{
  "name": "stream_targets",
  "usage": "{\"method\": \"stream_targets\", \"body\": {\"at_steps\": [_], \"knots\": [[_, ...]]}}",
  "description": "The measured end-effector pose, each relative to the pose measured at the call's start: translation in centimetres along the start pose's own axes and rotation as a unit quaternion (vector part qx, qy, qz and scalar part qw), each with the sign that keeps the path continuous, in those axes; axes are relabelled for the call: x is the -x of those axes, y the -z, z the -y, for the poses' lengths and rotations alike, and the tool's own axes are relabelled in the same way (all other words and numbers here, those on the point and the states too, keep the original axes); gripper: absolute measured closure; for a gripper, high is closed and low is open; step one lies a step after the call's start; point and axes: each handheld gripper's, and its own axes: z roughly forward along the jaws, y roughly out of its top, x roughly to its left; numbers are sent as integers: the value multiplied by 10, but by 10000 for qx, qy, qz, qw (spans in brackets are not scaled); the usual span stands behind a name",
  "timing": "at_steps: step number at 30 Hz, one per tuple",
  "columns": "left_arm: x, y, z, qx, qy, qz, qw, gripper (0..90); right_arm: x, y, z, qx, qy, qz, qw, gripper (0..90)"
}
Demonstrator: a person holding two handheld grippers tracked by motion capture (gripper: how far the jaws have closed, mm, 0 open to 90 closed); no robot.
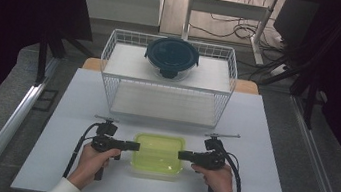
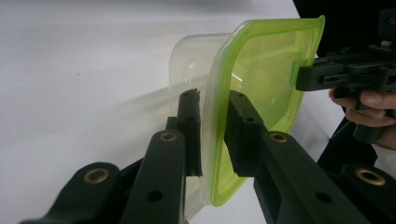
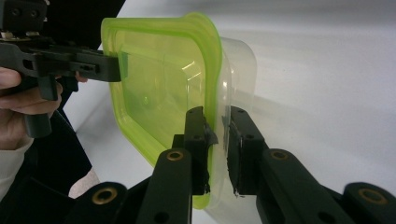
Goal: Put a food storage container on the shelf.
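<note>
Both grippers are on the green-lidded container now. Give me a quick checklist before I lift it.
1. Left gripper clamped on the lid rim of the container: ok, jaws on either side of the edge.
2. Right gripper clamped on the opposite rim: ok.
3. Grips level and opposite each other: ok in the high view.
4. Lid sealed all round: cannot tell.
5. Container empty: ok, nothing visible through the clear wall.
6. Space in the wire basket beside the round container: ok.
</note>
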Motion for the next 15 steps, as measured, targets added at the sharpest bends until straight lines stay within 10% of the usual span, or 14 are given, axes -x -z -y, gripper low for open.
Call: {"method": "stream_targets", "body": {"at_steps": [15], "knots": [[13, 14, -2, 186, -327, -63, 9993, 781, -13, 10, -3, 220, 289, -30, 9993, 785]]}}
